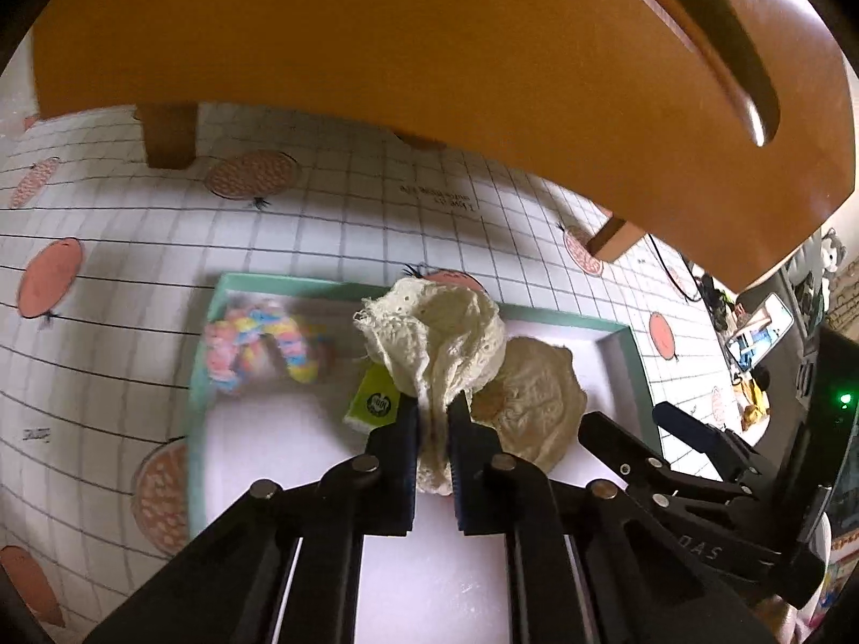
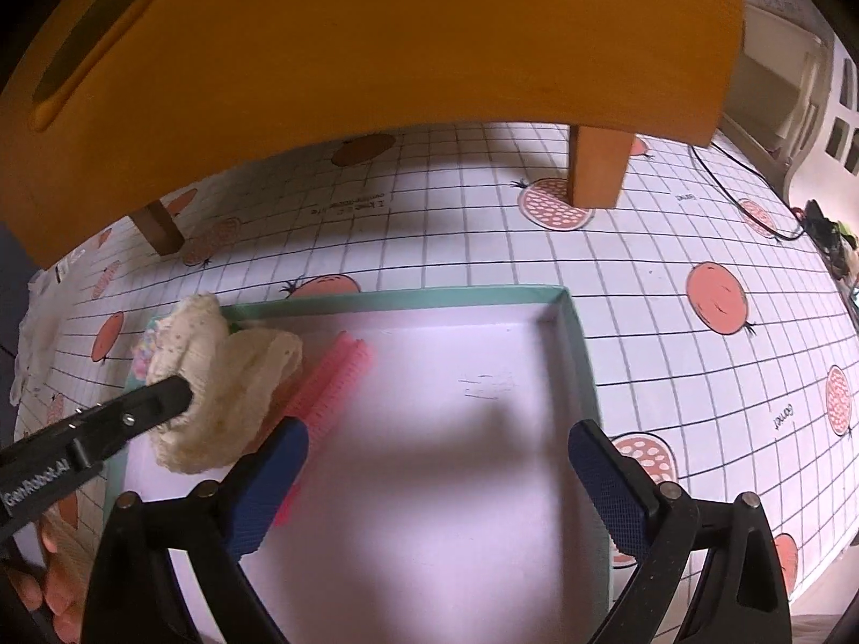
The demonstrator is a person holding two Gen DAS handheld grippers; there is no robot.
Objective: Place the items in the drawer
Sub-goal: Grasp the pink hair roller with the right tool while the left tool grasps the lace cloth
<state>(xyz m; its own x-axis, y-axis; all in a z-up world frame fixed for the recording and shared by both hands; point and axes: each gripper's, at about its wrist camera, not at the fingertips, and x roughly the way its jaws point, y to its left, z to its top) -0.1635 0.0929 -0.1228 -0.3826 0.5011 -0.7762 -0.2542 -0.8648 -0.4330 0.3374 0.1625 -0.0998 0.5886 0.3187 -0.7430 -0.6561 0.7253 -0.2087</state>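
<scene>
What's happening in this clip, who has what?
A person is loading a shallow teal tray that serves as the drawer. The left gripper is shut on a cream lace cloth, held over the tray. The right gripper hangs open and empty above the tray's bare floor. A multicoloured knit item and a pink comb-like piece lie inside.

A wooden stool [image 2: 376,37] with a slot handle looms above and beyond the jaws, its legs on the table [image 2: 671,247]. The table's grid-patterned cloth carries pomegranate prints, and a black cable [image 2: 741,198] trails far right.
</scene>
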